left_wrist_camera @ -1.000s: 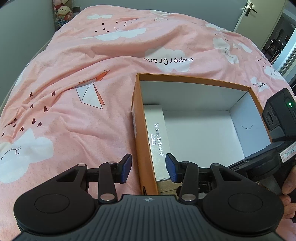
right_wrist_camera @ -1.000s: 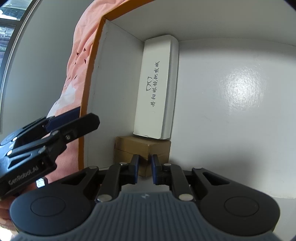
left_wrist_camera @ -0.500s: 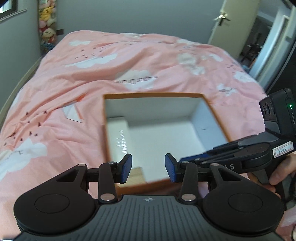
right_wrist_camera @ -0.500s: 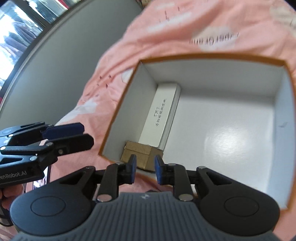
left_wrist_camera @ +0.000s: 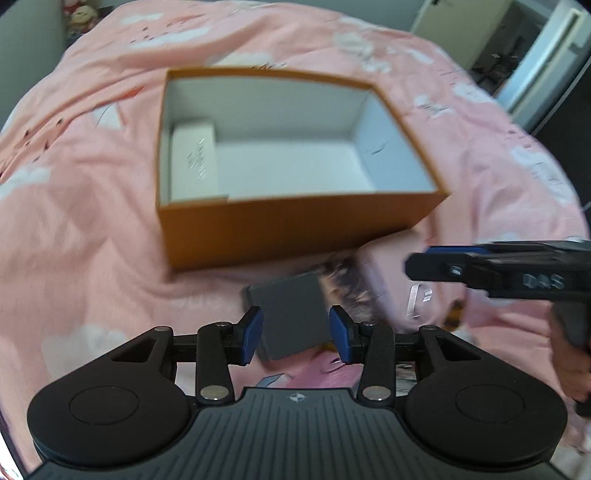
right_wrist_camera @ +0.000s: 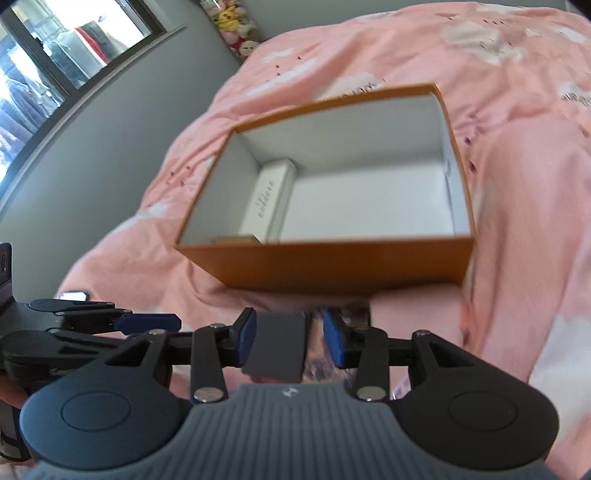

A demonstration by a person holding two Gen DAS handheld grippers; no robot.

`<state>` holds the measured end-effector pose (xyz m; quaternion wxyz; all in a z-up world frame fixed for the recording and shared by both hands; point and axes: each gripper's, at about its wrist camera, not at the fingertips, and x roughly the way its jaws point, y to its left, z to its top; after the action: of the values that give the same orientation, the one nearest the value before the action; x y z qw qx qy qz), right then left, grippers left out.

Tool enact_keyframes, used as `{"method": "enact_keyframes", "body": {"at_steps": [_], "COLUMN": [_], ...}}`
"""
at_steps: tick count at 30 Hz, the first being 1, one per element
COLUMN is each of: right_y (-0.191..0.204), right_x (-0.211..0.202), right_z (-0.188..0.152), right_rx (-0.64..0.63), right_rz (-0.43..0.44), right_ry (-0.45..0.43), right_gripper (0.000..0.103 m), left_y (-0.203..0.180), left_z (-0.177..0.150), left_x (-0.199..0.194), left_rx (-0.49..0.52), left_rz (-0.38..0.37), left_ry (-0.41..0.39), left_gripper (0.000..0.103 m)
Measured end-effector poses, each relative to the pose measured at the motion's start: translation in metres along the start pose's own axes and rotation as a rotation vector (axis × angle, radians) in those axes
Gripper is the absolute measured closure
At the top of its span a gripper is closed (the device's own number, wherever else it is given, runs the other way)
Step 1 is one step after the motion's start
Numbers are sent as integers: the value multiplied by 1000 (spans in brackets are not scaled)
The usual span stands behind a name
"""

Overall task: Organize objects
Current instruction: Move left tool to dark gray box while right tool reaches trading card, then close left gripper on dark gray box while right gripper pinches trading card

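Observation:
An orange box [left_wrist_camera: 295, 229] with a white inside stands open on the pink bed. A long white box [left_wrist_camera: 195, 162] lies along its left wall, also seen in the right wrist view [right_wrist_camera: 269, 199] with a small brown box [right_wrist_camera: 236, 239] at its near end. A flat grey box [left_wrist_camera: 291, 317] lies on the bed in front of the orange box [right_wrist_camera: 332, 266]. My left gripper [left_wrist_camera: 295, 334] hovers open over it, pads clear of its edges. My right gripper [right_wrist_camera: 290, 341] is opening, with the grey box [right_wrist_camera: 277, 347] showing through the gap, not pressed.
Beside the grey box lie a printed picture item [left_wrist_camera: 343, 280] and a pale pink box [left_wrist_camera: 388, 273]. The cloud-print duvet [left_wrist_camera: 92, 240] covers the bed. Plush toys [right_wrist_camera: 240, 33] sit in the far corner by a window [right_wrist_camera: 55, 62]; a doorway [left_wrist_camera: 517, 48] opens at the right.
Both grippers pulled back from the orange box toward the near side of the bed. The right one came up out of the box and its jaws parted. The grey box came into view.

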<state>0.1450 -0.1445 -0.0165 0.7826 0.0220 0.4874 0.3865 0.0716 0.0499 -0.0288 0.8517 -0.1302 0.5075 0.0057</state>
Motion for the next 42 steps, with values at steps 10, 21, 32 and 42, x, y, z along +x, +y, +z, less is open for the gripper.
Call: {"method": "enact_keyframes", "body": {"at_steps": [10,21,32,42], "right_y": [5,11,2,2], "right_x": [32,53,70,70], "right_z": [-29,-31,-28,-30], "right_rx": [-30,-94,-95,-88], "right_rz": [-100,-194,-263,-239], "right_ry": [31,47,103,113], "right_gripper": [52,46,45,48], "left_y": [27,52,55,45], "left_z": [-23,-30,-30,-29], "left_x": [35,69,92,67], "left_rx": [-174,-328,-366,-288], "left_rz": [6,-98,-161,-111], "left_ry": [-25,32,67,17], "left_gripper": [34,27,30,58]}}
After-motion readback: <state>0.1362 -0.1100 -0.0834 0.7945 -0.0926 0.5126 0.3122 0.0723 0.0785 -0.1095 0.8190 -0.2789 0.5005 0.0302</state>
